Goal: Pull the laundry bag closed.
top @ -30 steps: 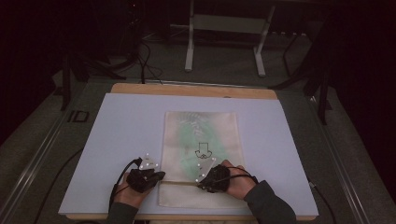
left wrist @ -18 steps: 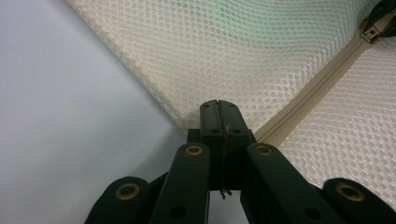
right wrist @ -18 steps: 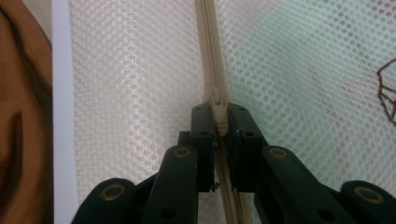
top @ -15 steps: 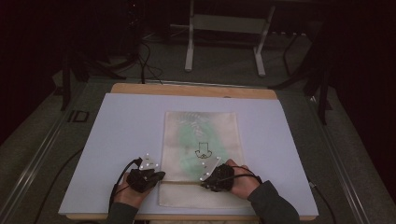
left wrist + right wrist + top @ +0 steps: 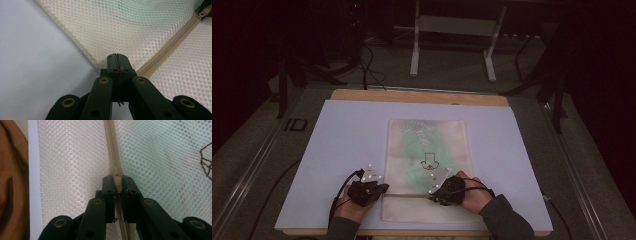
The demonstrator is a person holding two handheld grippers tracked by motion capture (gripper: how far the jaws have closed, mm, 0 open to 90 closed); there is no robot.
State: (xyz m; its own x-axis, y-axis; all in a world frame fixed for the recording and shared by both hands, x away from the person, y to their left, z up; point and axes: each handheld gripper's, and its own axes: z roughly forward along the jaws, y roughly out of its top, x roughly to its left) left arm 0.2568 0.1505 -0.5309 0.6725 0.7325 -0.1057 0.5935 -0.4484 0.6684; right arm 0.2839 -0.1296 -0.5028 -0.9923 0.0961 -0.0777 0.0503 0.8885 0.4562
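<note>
Little has moved since the earlier frames: the right tool sits a touch further along the zipper than a second ago, while the left tool holds the same spot at the bag's left edge.

A cream mesh bag lies flat in the middle of the pale tabletop, its long side running away from the person. Something green shows through the mesh in its upper part, with a small dark line drawing on it. The zipper crosses the bag from side to side near the person's end.

In the left tool's own view, its jaws are pressed together on the corner of the mesh bag where the zipper begins at the edge, with the bare tabletop to one side.

In the right tool's own view, the jaws are clamped on the zipper pull, which stands between them on the zipper track. Mesh lies to either side, greenish on one side, plain cream on the other.

Both hands rest low on the tabletop at the near end of the bag, with a cable trailing from each tool.
</note>
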